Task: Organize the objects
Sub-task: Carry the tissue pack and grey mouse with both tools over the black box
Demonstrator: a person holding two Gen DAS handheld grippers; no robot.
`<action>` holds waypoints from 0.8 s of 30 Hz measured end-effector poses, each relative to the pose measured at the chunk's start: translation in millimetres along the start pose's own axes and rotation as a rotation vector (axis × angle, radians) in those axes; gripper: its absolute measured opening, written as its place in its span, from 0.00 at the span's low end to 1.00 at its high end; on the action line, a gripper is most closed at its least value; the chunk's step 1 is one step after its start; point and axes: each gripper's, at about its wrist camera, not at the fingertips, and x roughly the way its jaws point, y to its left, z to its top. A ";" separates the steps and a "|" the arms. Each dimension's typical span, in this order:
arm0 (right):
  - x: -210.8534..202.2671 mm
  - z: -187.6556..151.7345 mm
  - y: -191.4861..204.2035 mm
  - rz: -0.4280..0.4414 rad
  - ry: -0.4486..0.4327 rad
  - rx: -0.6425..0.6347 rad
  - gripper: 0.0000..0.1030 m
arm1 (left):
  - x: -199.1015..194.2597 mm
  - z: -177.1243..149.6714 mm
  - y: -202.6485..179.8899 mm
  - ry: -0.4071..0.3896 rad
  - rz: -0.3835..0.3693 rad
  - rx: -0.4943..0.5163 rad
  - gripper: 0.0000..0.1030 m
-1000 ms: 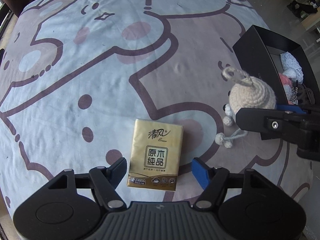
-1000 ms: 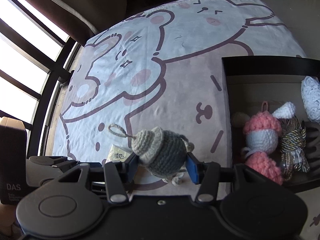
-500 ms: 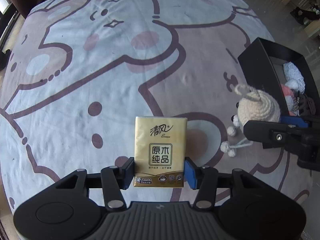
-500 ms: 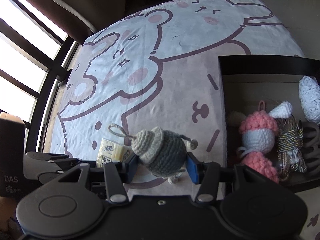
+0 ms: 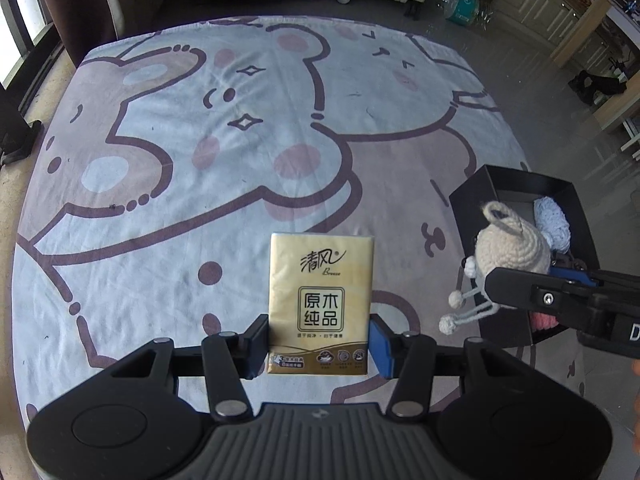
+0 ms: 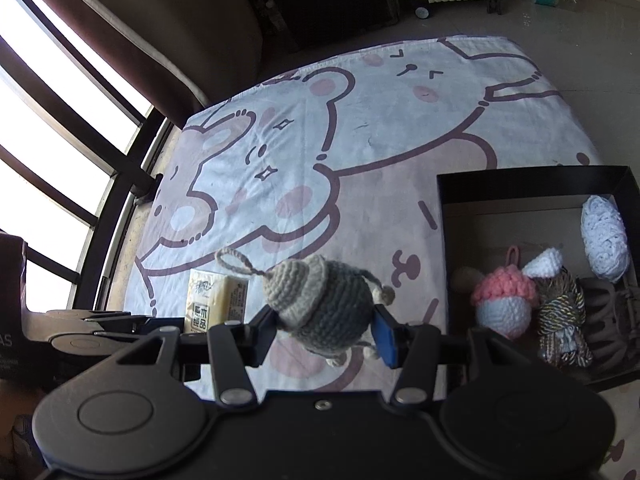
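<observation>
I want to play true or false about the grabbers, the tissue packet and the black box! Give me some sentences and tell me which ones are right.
1. The left gripper is shut on the gold paper tissue packet. True.
2. The right gripper is open with nothing in it. False: it is shut on the grey crocheted doll.
3. The black rectangular box holds a pink and white crocheted toy. True.
4. The tissue packet lies inside the box. False: it is outside the box, in the left gripper.
</observation>
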 end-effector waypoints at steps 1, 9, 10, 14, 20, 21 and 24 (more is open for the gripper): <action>-2.8 1.0 -0.1 0.003 -0.009 0.002 0.51 | -3.1 1.2 -0.4 -0.010 -0.003 -0.002 0.50; -34.2 14.4 -4.7 0.039 -0.114 0.026 0.51 | -26.0 12.5 -9.9 -0.094 -0.049 -0.013 0.50; -38.7 16.4 -7.1 0.042 -0.129 0.035 0.51 | -28.2 13.9 -12.1 -0.104 -0.056 -0.012 0.50; -54.8 21.6 -17.3 0.030 -0.186 0.060 0.51 | -35.7 19.4 -23.5 -0.143 -0.083 -0.006 0.50; -72.7 27.5 -37.6 0.024 -0.268 0.121 0.51 | -40.9 26.1 -40.5 -0.192 -0.128 0.002 0.50; -75.5 28.1 -40.6 0.023 -0.282 0.130 0.51 | -40.8 27.1 -43.6 -0.200 -0.136 0.003 0.50; -82.4 29.4 -49.6 0.020 -0.320 0.152 0.51 | -39.7 29.7 -53.7 -0.217 -0.162 0.007 0.50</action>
